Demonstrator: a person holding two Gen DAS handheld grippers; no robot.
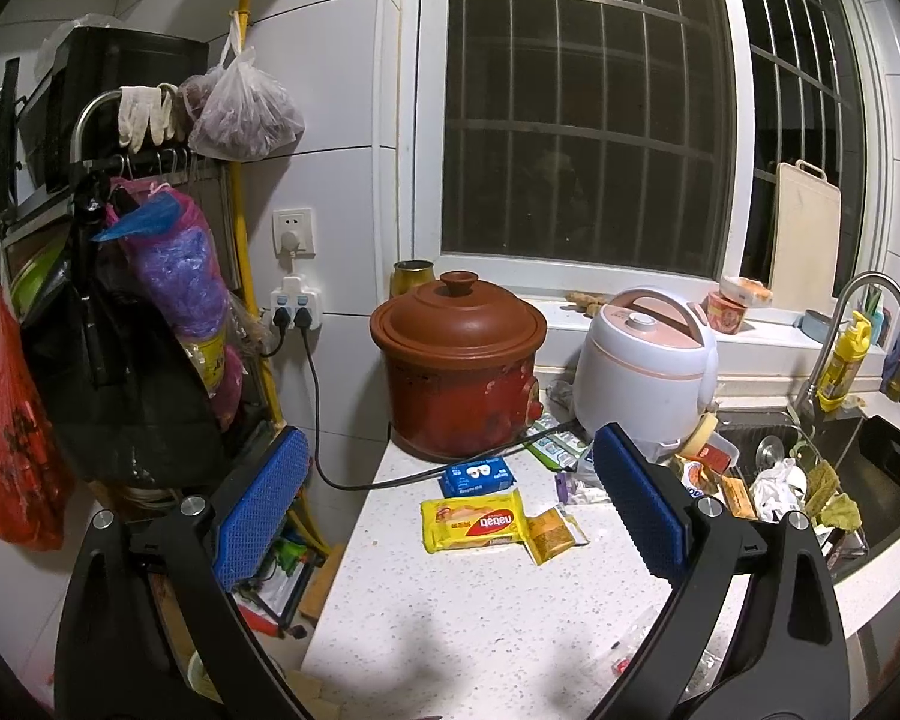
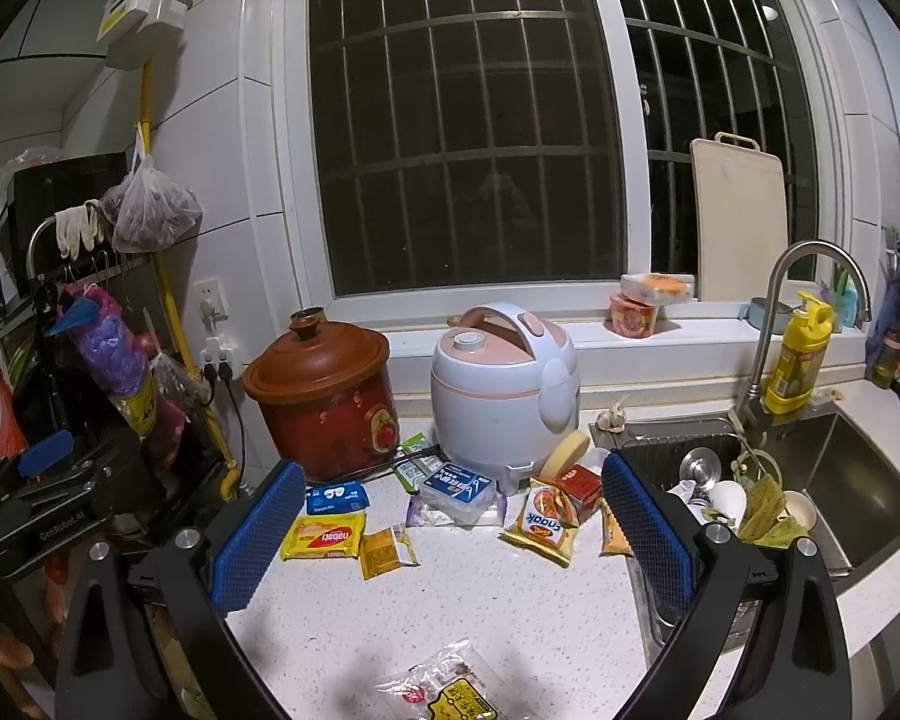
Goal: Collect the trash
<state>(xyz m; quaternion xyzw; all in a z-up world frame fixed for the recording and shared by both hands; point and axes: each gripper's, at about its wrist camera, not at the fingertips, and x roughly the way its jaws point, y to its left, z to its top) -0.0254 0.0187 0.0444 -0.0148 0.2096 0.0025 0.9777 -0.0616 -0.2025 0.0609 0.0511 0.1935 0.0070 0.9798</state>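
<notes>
While wrappers [image 2: 324, 535] litter the counter [image 2: 510, 612], each hand-held gripper [image 1: 450, 498] [image 2: 450, 540] hovers spread, empty.

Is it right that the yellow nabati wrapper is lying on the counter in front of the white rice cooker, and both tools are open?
Not quite. The yellow nabati wrapper lies on the counter in front of the brown clay pot, not the white rice cooker; the right wrist view shows this. The left tool and right tool are both open.
</notes>
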